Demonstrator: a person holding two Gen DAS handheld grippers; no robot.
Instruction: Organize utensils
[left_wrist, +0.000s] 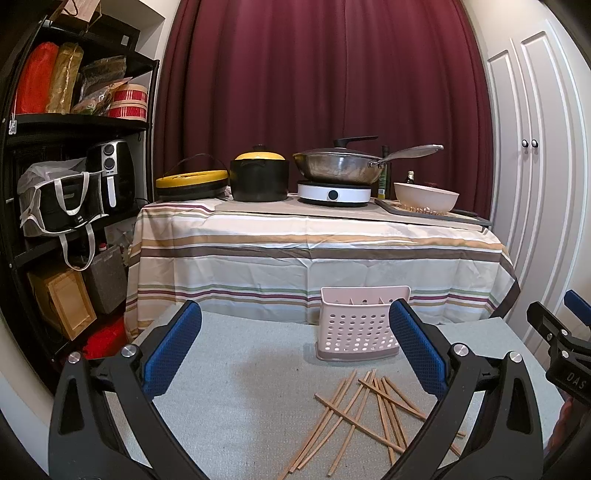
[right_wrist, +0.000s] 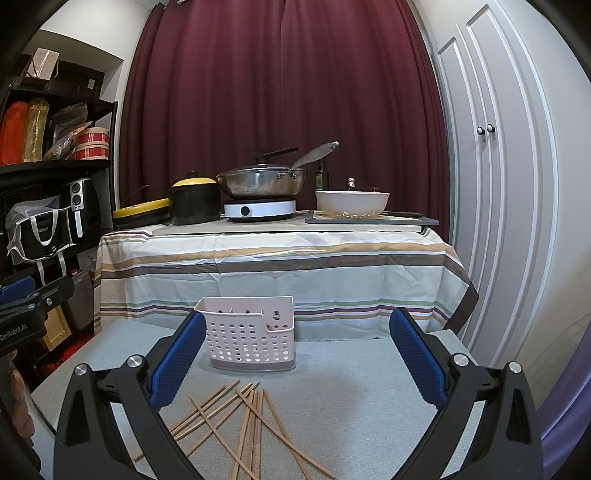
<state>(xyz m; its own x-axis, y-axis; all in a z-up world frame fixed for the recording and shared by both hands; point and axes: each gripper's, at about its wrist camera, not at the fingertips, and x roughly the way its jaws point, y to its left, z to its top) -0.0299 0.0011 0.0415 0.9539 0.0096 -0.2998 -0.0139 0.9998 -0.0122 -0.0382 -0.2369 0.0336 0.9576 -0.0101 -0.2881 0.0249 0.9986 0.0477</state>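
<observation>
Several wooden chopsticks (left_wrist: 364, 417) (right_wrist: 240, 424) lie scattered in a loose pile on the grey table surface (left_wrist: 240, 406) (right_wrist: 351, 391). Behind them a pale pink perforated utensil holder (left_wrist: 360, 325) (right_wrist: 249, 334) stands upright, with nothing seen inside it. My left gripper (left_wrist: 295, 328) is open, its blue pads wide apart, raised above the table to the left of the pile. My right gripper (right_wrist: 297, 332) is also open and holds nothing, hovering above the pile's right side. The right gripper's body (left_wrist: 561, 339) shows at the left wrist view's right edge.
A second table under a striped cloth (left_wrist: 314, 254) stands just beyond, carrying a wok (left_wrist: 340, 166) on a white hob, a black pot with a yellow lid (left_wrist: 258, 177) and a white bowl (left_wrist: 424, 197). Black shelving (left_wrist: 74, 184) is left, white cupboard doors (right_wrist: 491, 184) right.
</observation>
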